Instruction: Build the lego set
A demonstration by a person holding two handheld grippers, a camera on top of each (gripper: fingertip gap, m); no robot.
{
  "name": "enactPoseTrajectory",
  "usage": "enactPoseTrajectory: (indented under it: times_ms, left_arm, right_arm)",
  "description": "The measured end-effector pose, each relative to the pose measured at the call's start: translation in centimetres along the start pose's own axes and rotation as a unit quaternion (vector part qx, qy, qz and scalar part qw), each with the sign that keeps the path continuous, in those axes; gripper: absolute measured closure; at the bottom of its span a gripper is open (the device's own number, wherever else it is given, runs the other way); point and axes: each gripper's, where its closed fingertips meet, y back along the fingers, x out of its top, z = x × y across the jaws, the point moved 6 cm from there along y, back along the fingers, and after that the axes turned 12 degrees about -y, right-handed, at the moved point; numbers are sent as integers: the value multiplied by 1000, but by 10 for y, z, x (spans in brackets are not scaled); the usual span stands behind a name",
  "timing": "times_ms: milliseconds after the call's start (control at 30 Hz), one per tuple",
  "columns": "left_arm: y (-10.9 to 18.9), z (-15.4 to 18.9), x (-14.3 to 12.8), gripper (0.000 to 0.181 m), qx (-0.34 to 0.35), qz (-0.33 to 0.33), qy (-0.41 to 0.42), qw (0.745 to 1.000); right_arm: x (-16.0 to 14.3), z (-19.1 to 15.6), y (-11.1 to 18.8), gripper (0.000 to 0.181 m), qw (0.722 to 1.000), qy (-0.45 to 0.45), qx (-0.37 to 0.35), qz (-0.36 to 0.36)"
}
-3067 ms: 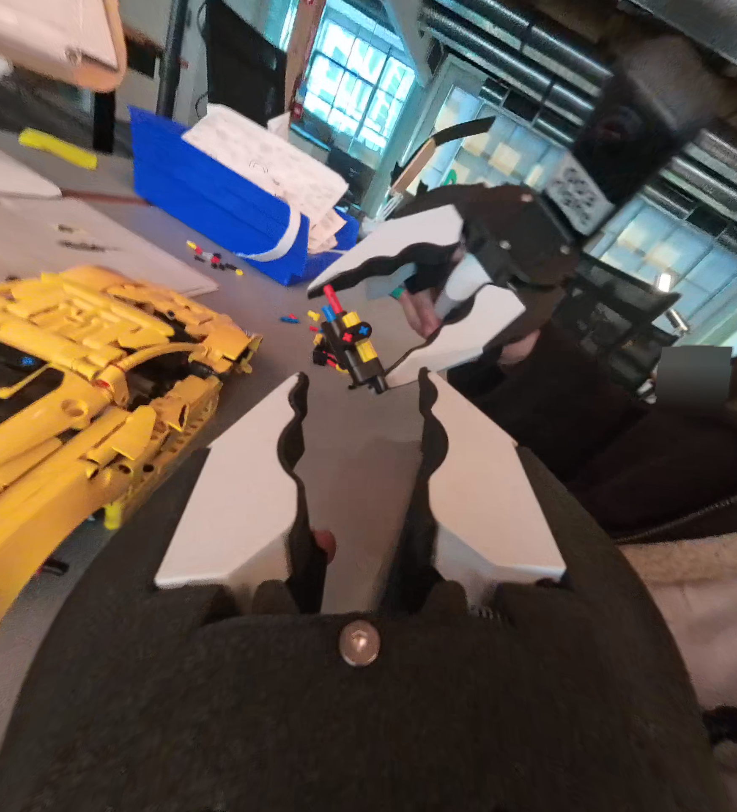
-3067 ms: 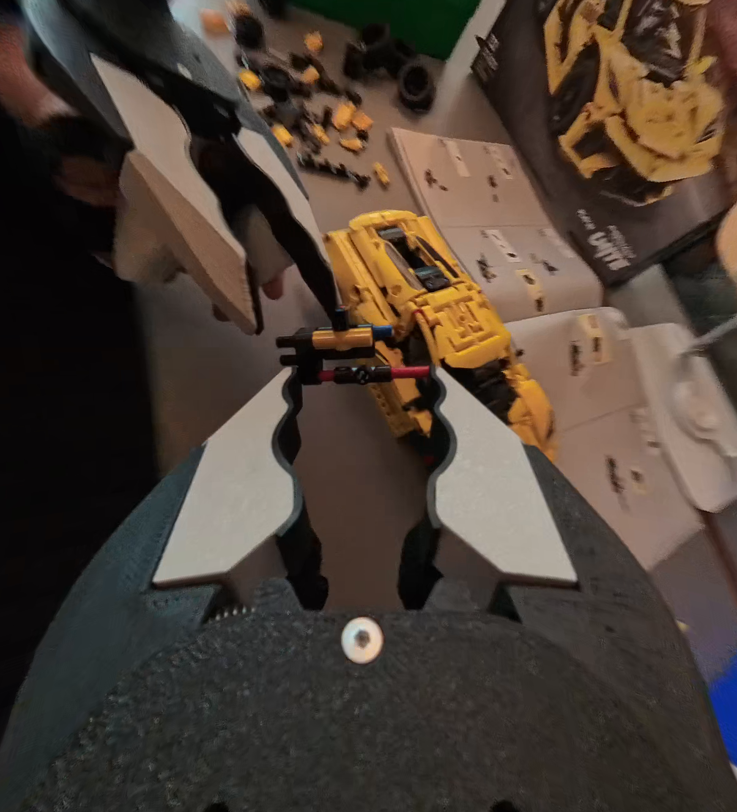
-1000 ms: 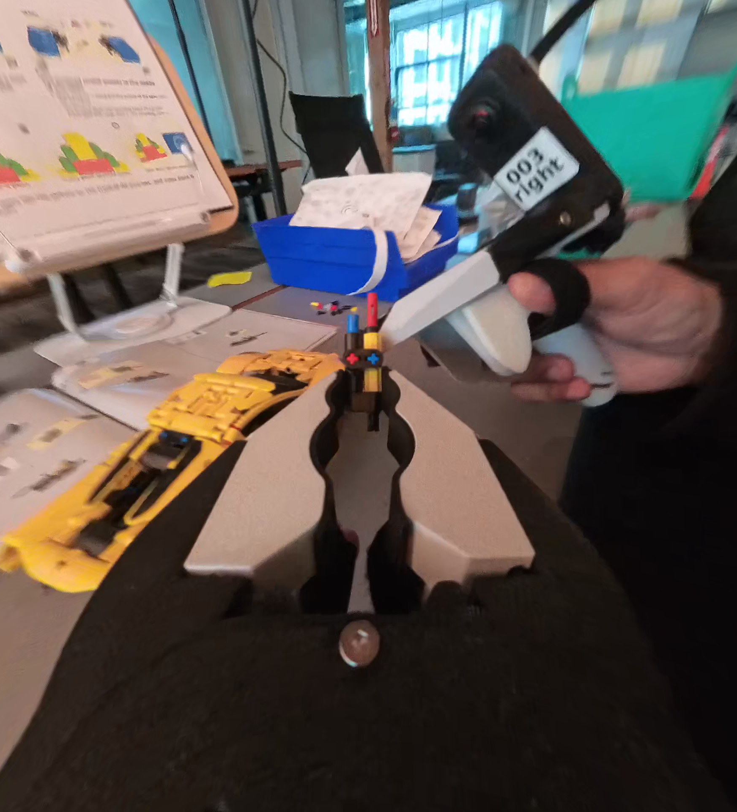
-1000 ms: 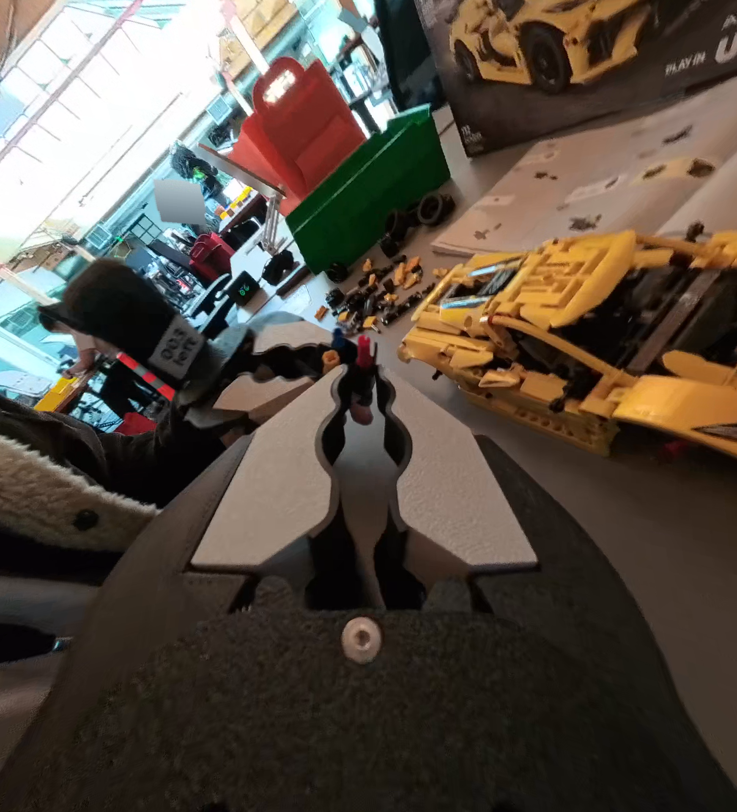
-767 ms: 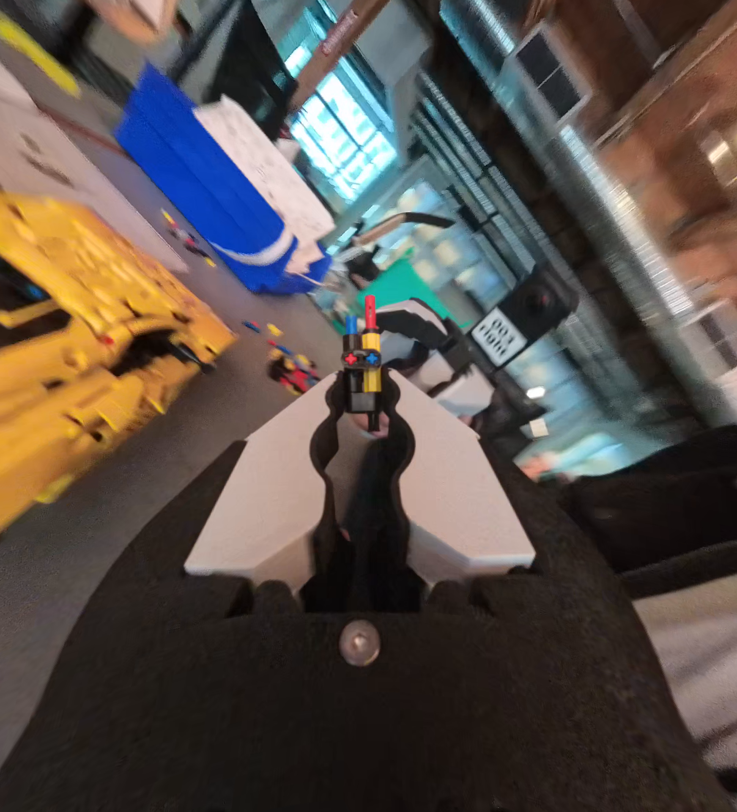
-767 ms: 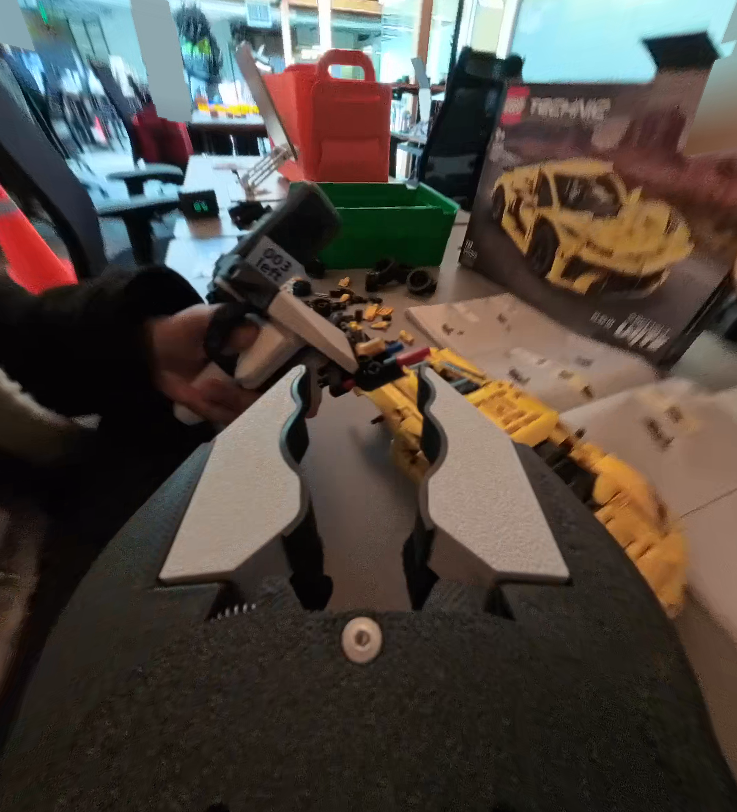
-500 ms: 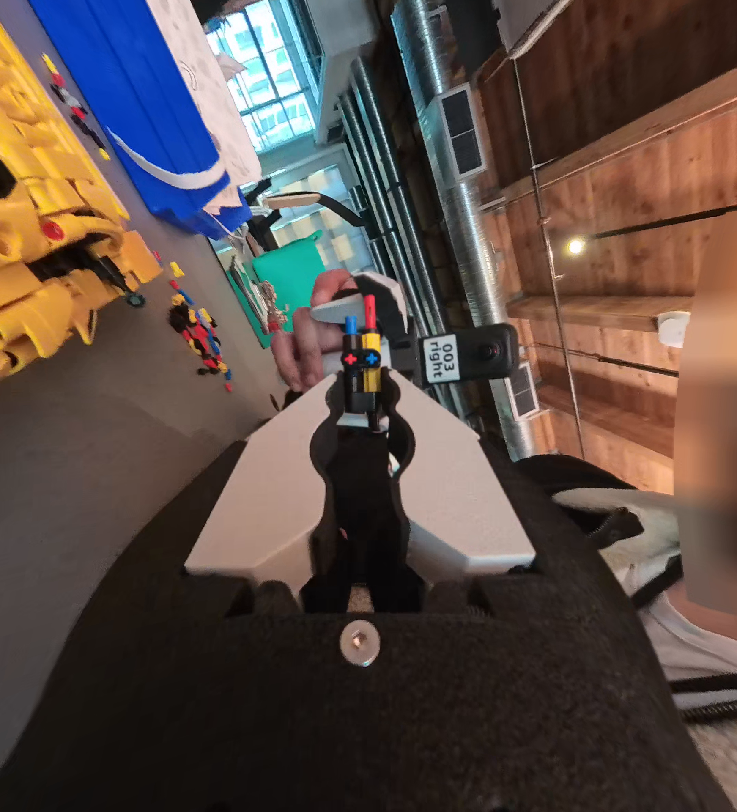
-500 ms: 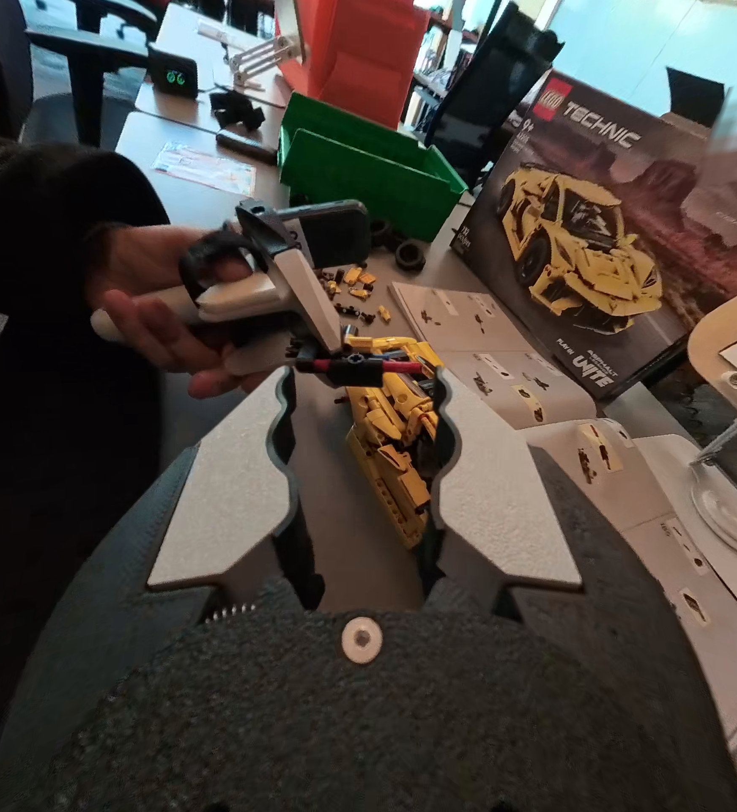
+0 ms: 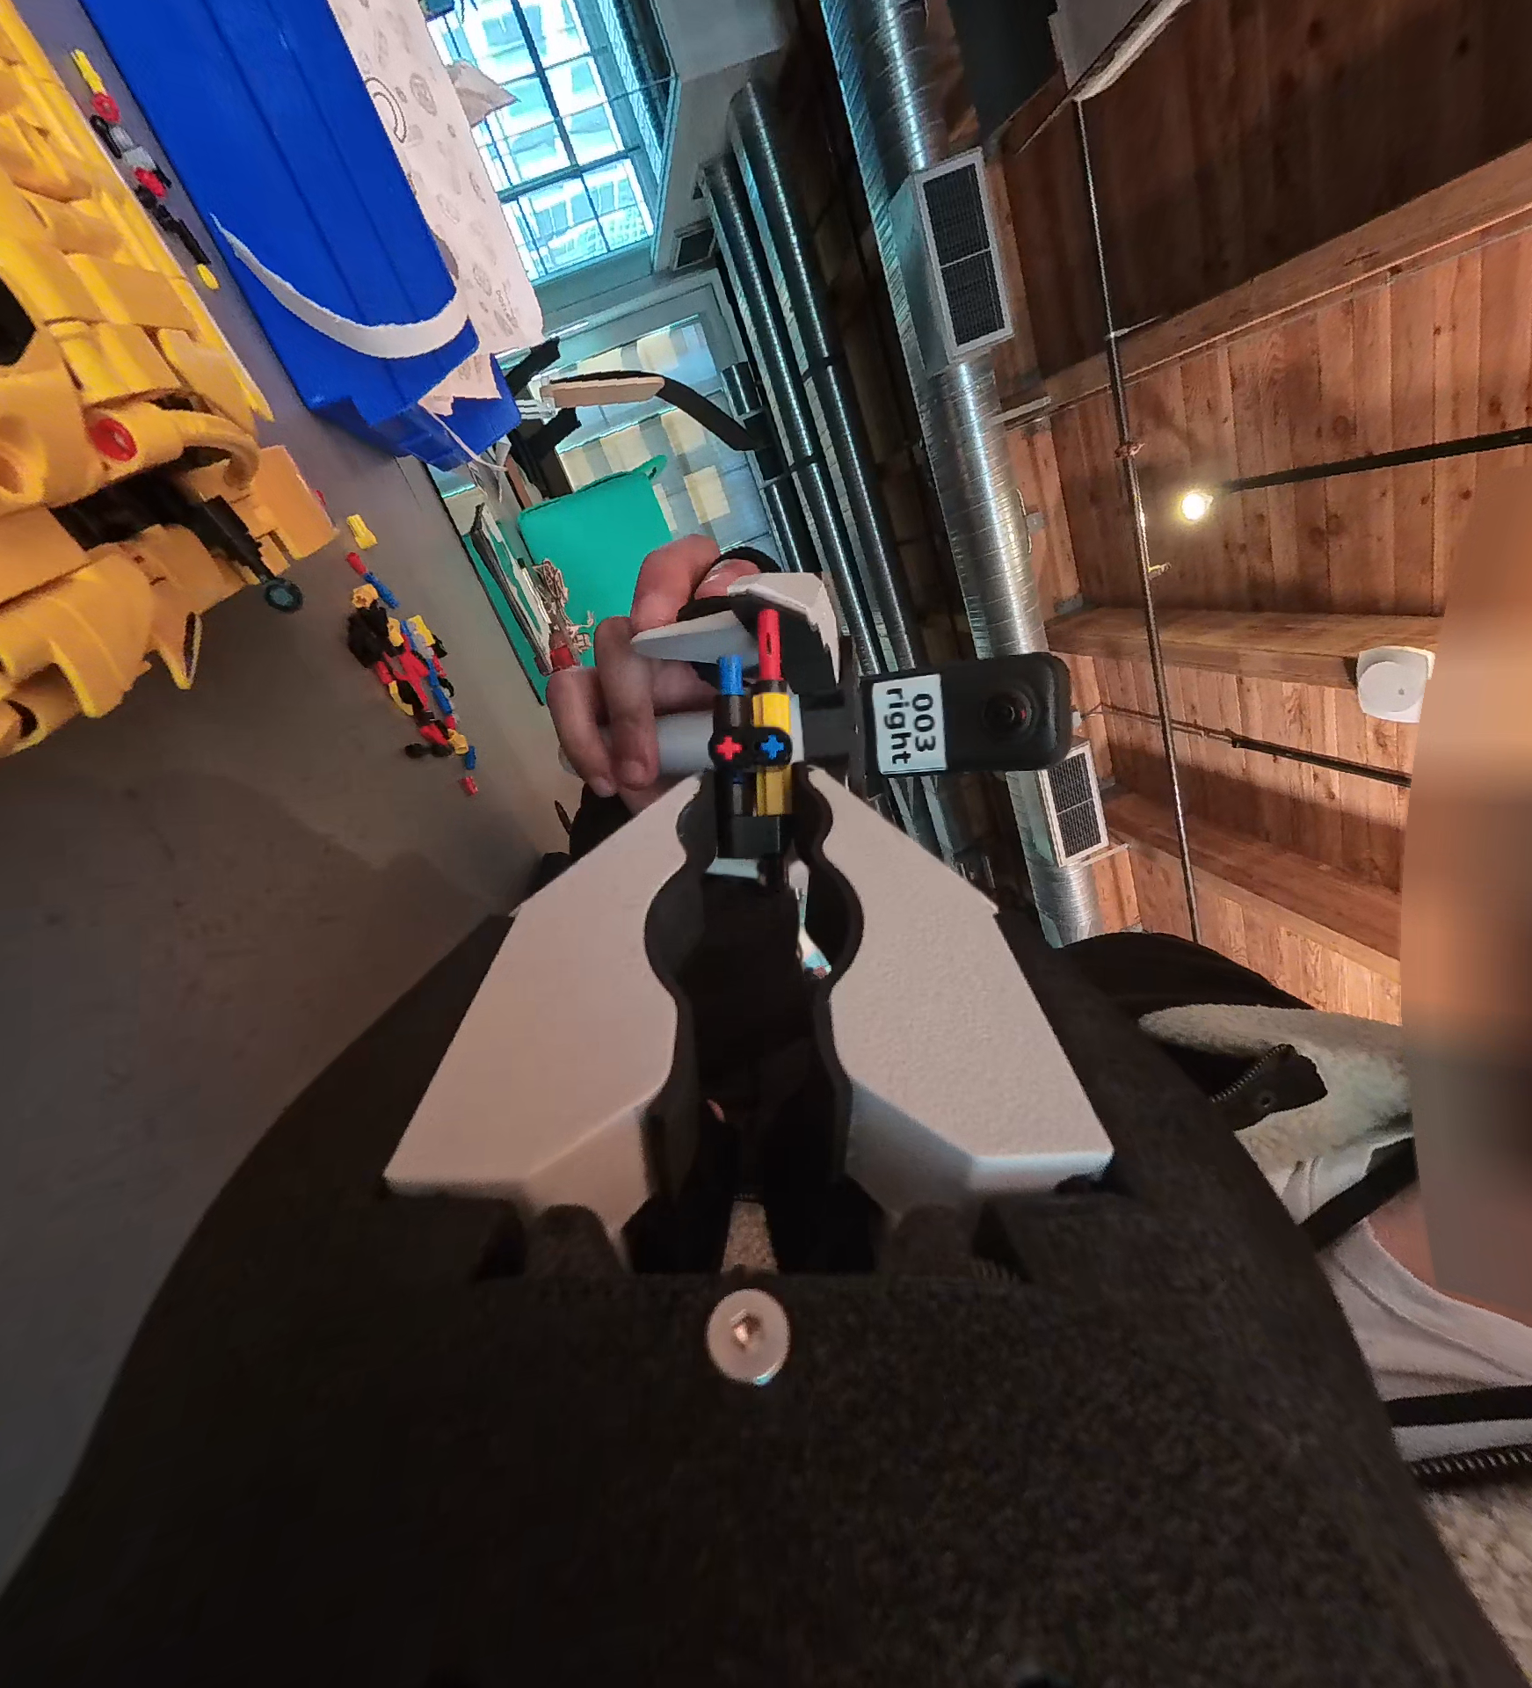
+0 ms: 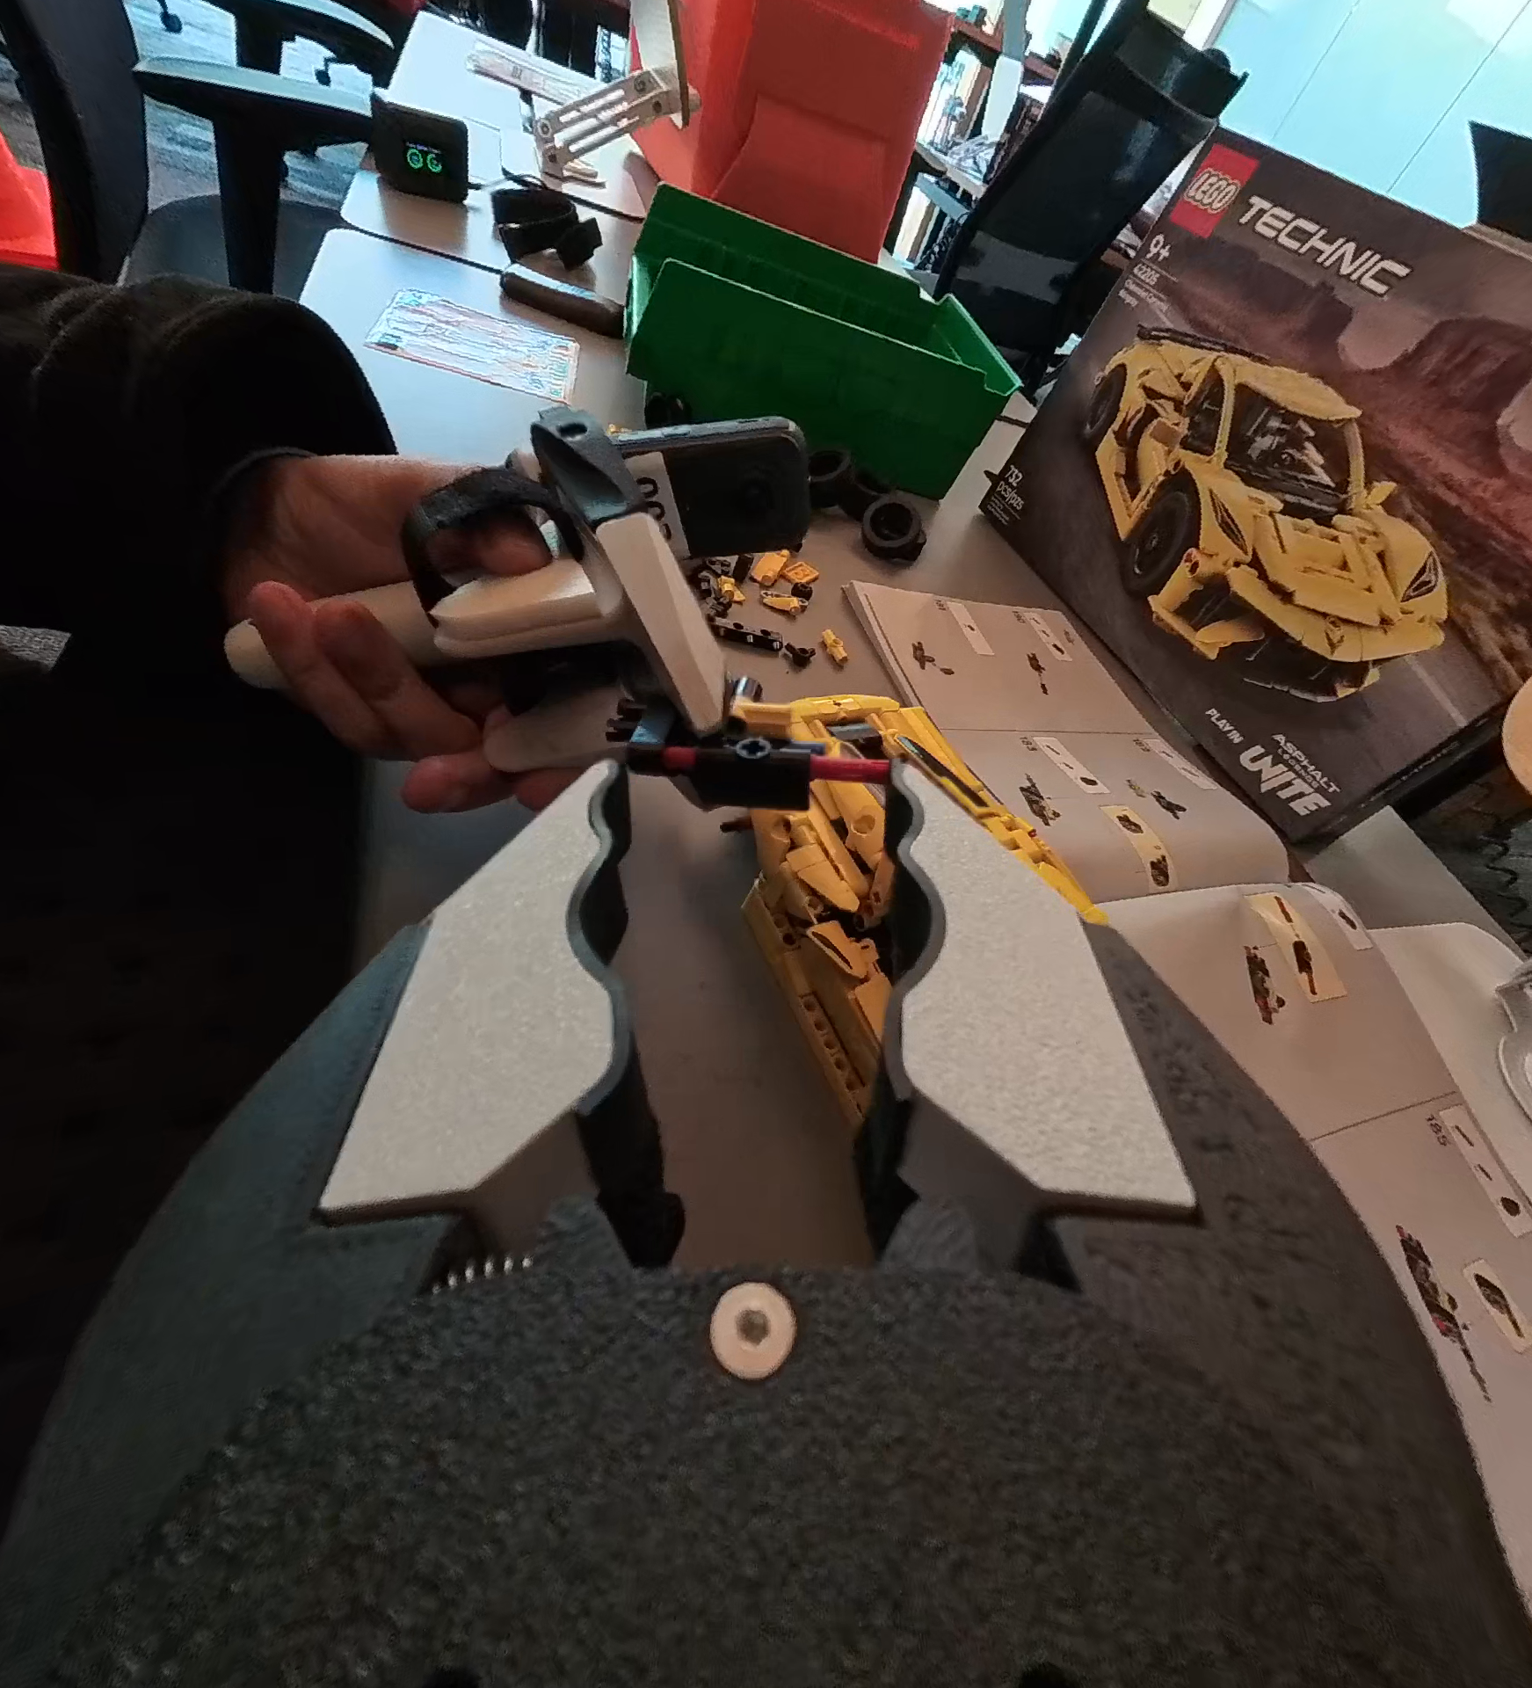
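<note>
1. Far left of the left wrist view: the yellow lego car point(image 9: 59, 438) lies on the grey table point(image 9: 150, 913), with the blue bin point(image 9: 287, 237) of paper sheets behind it and a scatter of loose red, blue and black pieces point(image 9: 410, 671) just beside the car's end.
2. Centre of that view: the left gripper point(image 9: 748, 804) is clamped on a small lego sub-assembly point(image 9: 751, 731) of black and yellow parts, with 1 red axle and 1 blue pin pointing away from the camera.
3. Behind it, a hand holds the right gripper point(image 9: 725, 630), whose white fingers sit at the red axle's tip.
4. In the right wrist view, left side: a hand point(image 10: 360, 621) in a dark sleeve holds the left gripper point(image 10: 684, 708), pinching the sub-assembly point(image 10: 748, 763) at its left end.
5. Centre: the right gripper point(image 10: 753, 804) stands spread wide, gripping nothing; the sub-assembly spans the gap at its fingertips, above the car point(image 10: 821, 859).
6. Further right: open instruction booklets point(image 10: 1063, 731), then the set's box point(image 10: 1292, 475); a green bin point(image 10: 798, 338) and black tyres point(image 10: 890, 525) lie behind.
</note>
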Motion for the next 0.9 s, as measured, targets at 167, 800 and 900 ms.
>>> enactPoseTrajectory:
  times_ms: [167,800,900]
  left_arm:
    - [-1,-1,-1,166,9,-3,-9,1000]
    - [1,-3,1,165,27,13,-36,999]
    - [1,-3,1,165,31,17,-39,999]
  right_arm:
    - [-1,0,0,127,1000,1,-1,-4]
    - [-2,0,-3,132,999,-3,-17,-28]
    - [-3,0,-3,133,999,-3,-23,-31]
